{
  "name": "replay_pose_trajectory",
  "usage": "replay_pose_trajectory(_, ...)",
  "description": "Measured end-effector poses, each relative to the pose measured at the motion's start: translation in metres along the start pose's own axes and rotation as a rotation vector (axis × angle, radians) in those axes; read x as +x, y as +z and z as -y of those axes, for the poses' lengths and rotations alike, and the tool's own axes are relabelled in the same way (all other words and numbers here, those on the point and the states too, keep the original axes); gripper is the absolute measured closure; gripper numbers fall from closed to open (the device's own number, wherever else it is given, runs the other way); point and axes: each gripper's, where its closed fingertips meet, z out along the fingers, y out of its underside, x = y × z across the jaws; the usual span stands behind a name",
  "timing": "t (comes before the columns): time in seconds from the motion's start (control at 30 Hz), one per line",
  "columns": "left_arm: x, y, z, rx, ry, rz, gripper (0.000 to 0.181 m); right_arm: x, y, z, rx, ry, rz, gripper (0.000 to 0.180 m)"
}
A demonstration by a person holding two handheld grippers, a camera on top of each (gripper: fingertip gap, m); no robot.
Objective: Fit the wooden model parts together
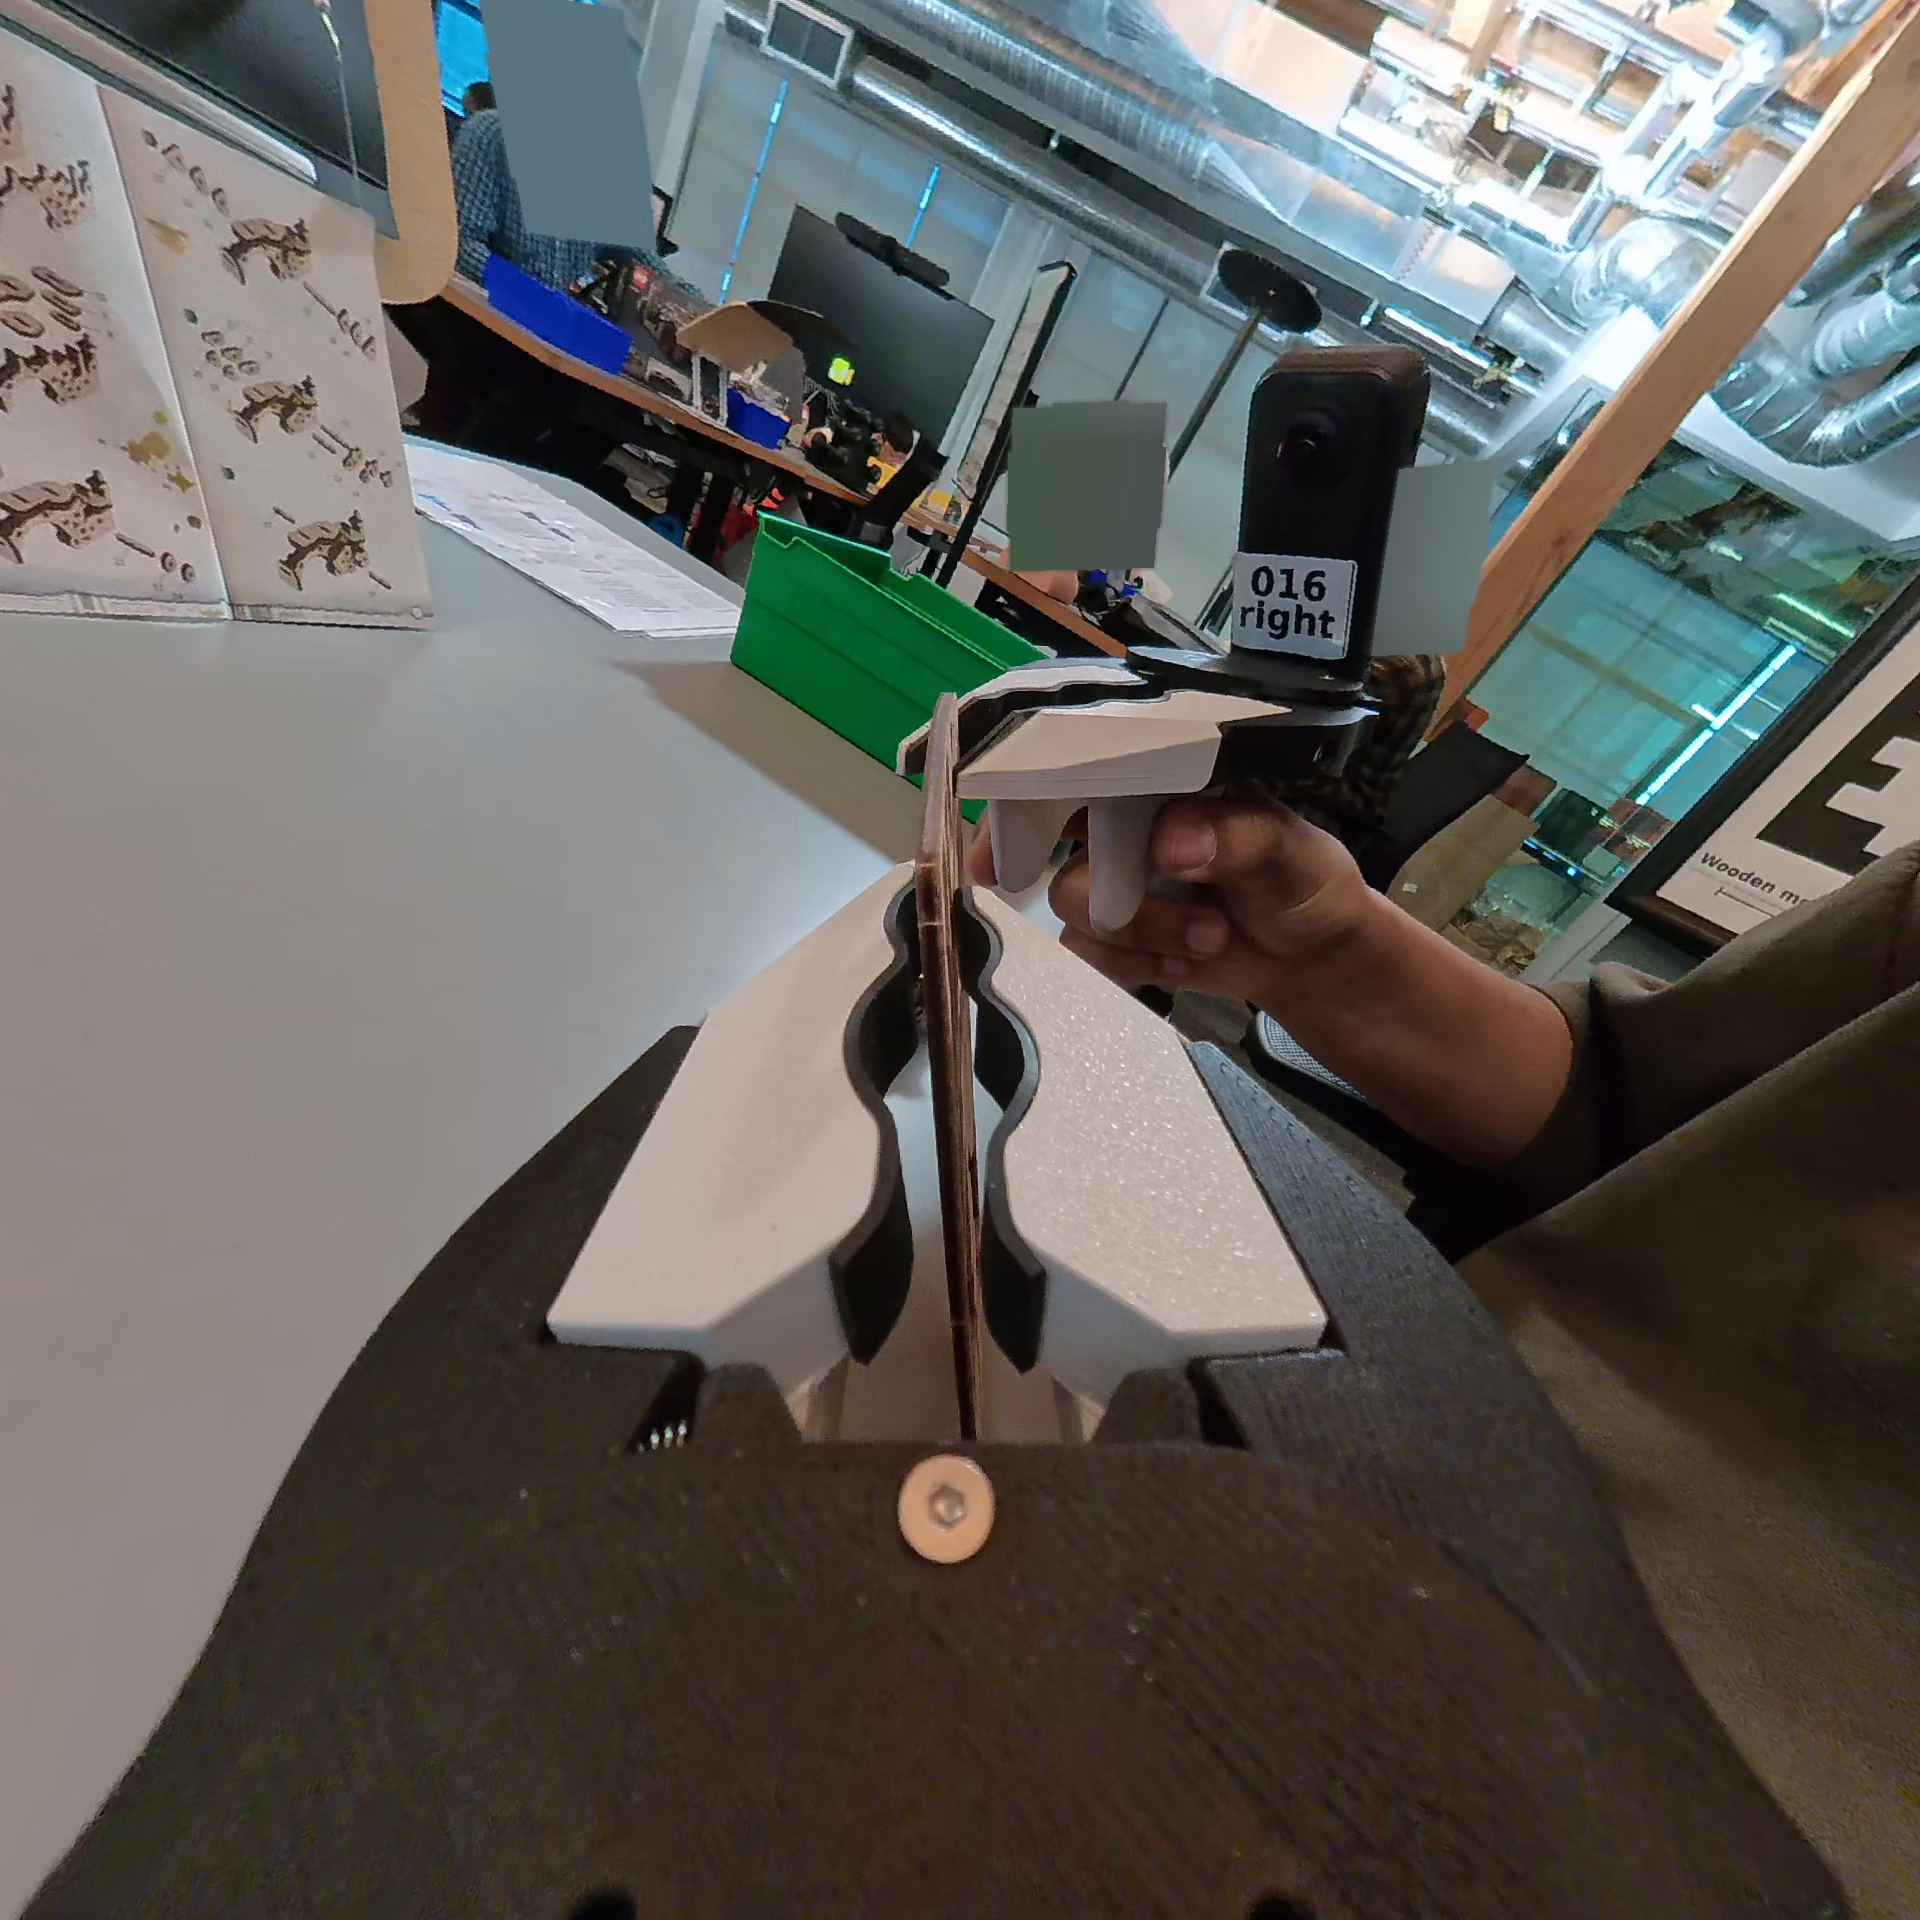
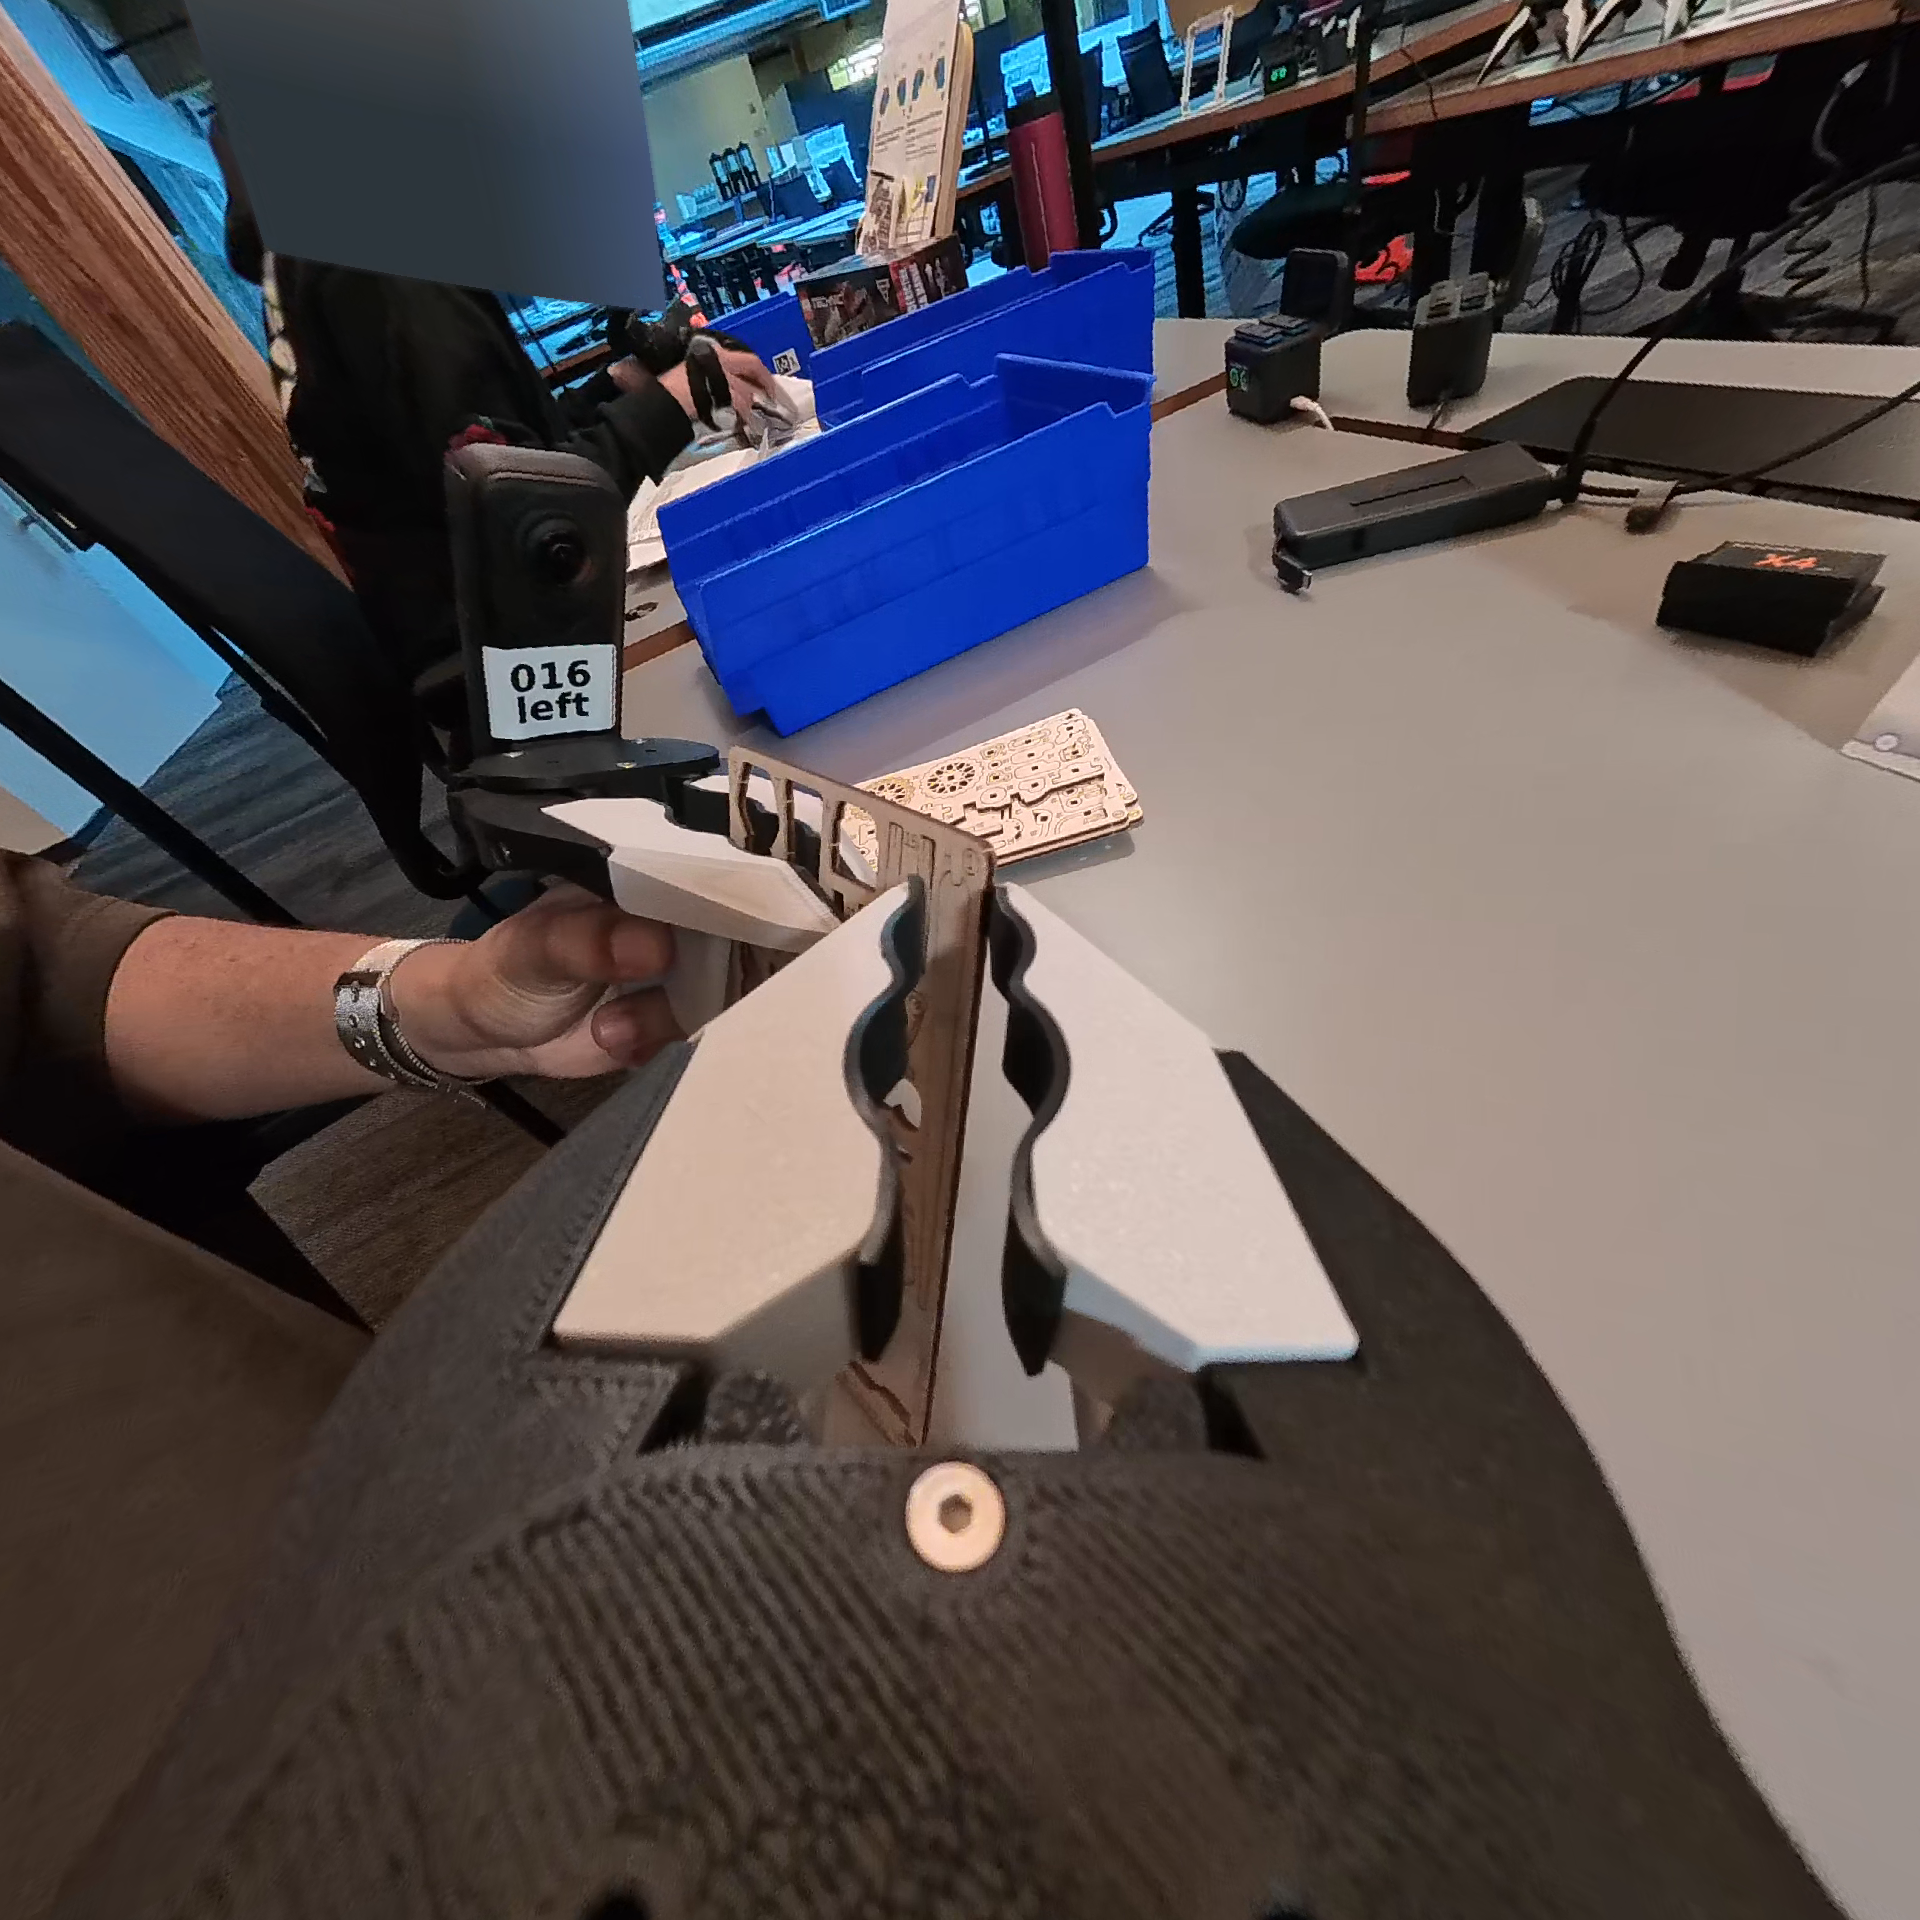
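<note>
Grey worktop (image 2: 1455, 935) below: left tongs (image 1: 940, 935) and right tongs (image 2: 951, 914) both clamp one thin wooden sheet (image 2: 951, 1091), held upright above its near edge. Opposed twisting would likely snap it.

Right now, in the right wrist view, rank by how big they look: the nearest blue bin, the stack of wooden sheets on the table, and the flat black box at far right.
1. nearest blue bin
2. stack of wooden sheets
3. flat black box

The last two look close.

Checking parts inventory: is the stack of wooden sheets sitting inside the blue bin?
No, the wooden sheets lie flat on the table, beside the blue bin.
</note>
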Motion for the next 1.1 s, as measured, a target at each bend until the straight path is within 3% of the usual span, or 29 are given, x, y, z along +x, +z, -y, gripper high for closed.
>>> replay_pose_trajectory(0.8,-0.002,0.0,-0.001,-0.002,0.001,0.006,0.181,0.002,0.001,-0.002,-0.008,0.033,-0.032,0.169)
replay_pose_trajectory(1.0,0.008,-0.006,0.008,0.056,-0.183,-0.189,0.181,-0.01,-0.002,0.002,0.0,0.135,0.142,0.167)
replay_pose_trajectory(1.1,0.008,-0.005,0.005,0.033,-0.176,-0.195,0.181,-0.012,-0.002,-0.004,-0.027,0.159,0.184,0.167)
